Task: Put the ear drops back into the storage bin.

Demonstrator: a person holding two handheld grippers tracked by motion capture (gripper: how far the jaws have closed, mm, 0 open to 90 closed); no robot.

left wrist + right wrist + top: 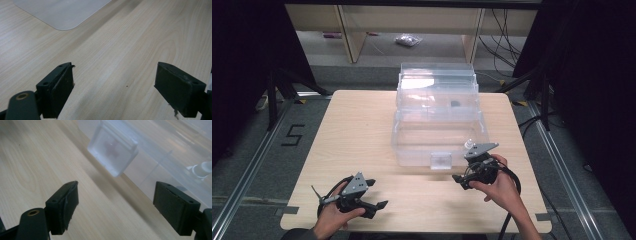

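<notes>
A clear plastic storage box (398, 142) stands in the middle of the wooden table (357, 130), its lid (437, 75) tipped open toward the far side. A frosted latch (441, 161) hangs on its front wall. My right gripper (459, 181) is open just right of that latch, close to the box's front. In the right gripper view the latch (112, 152) sits ahead and above my right gripper (115, 192). My left gripper (379, 193) is open near the front left edge, over bare wood (125, 50), with nothing between its fingers.
Inside the box lie a small dark item (456, 103) and a small white cap-like piece (468, 144), also seen through the wall (202, 168). A translucent corner of the box (62, 12) shows ahead of the left gripper. Dark frames and cables flank the table.
</notes>
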